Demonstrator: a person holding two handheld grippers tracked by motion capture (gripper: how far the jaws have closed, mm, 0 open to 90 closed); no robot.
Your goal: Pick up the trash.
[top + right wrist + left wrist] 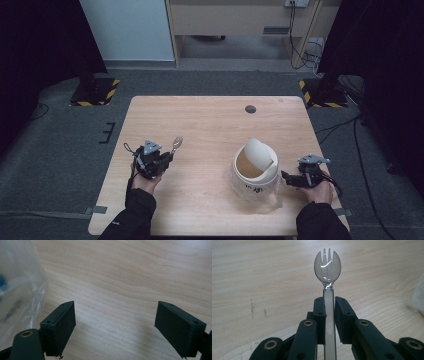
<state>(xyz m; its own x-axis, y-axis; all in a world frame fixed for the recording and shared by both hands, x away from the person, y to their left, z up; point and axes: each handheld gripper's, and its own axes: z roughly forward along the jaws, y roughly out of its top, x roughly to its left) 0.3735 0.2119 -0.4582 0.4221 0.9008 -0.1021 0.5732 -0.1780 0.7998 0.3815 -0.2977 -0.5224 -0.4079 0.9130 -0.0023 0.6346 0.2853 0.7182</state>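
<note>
My left gripper is shut on the handle of a clear plastic spork, whose pronged bowl sticks out past the jaws above the wooden table. A white paper tub stands inside a clear plastic bag at the table's right front, its white lid tilted up on the rim. My right gripper is open just right of the tub, low over the table, nothing between its jaws. The bag shows at the left edge of the right gripper view.
A dark round grommet sits near the table's far edge. Beyond the table are grey carpet, stand bases with yellow-black tape, and a wooden cabinet. Cables trail on the floor at the right.
</note>
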